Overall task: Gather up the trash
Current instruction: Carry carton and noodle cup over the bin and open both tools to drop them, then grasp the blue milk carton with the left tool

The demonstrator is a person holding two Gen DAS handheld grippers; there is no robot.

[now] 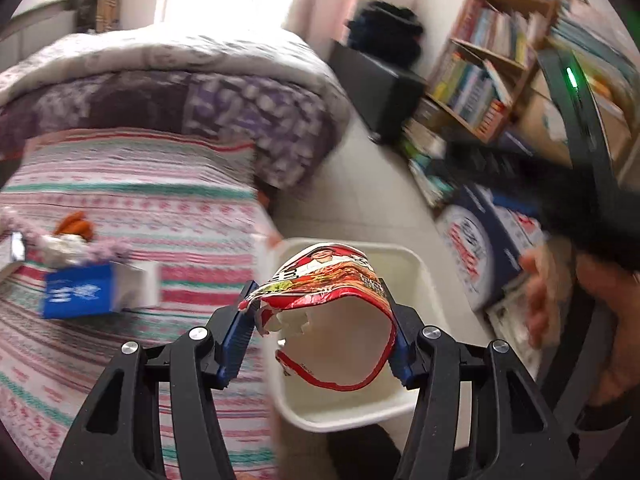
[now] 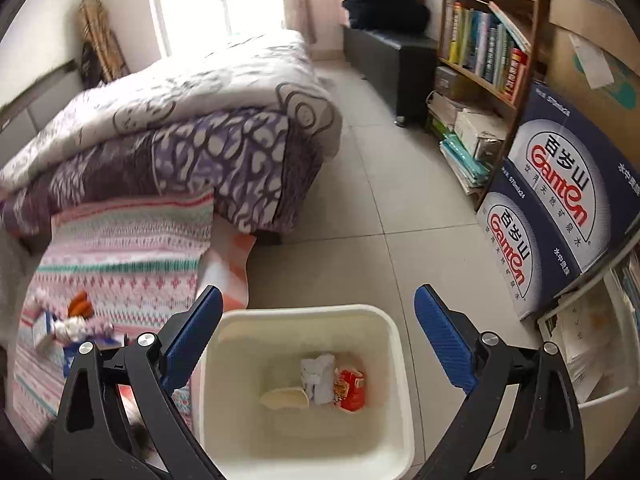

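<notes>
1. Red noodle cup [image 1: 332, 280], crushed and torn, hanging directly over the white bin [image 1: 416, 276], placed for a drop.
2. Pinched across its sides by the left gripper [image 1: 320, 320], jaws set wide at cup width.
3. Right gripper [image 2: 318, 312] spread wide over the bin, holding nothing.
4. Blue box [image 1: 80, 290] left on the striped bedspread [image 1: 120, 200].

Daylight is pouring through the window [image 2: 188, 0], blowing out to white glare; the left wrist view is smearing with motion blur — bookshelf [image 1: 492, 64] streaked — while fisheye edges are bending into dark corners.
</notes>
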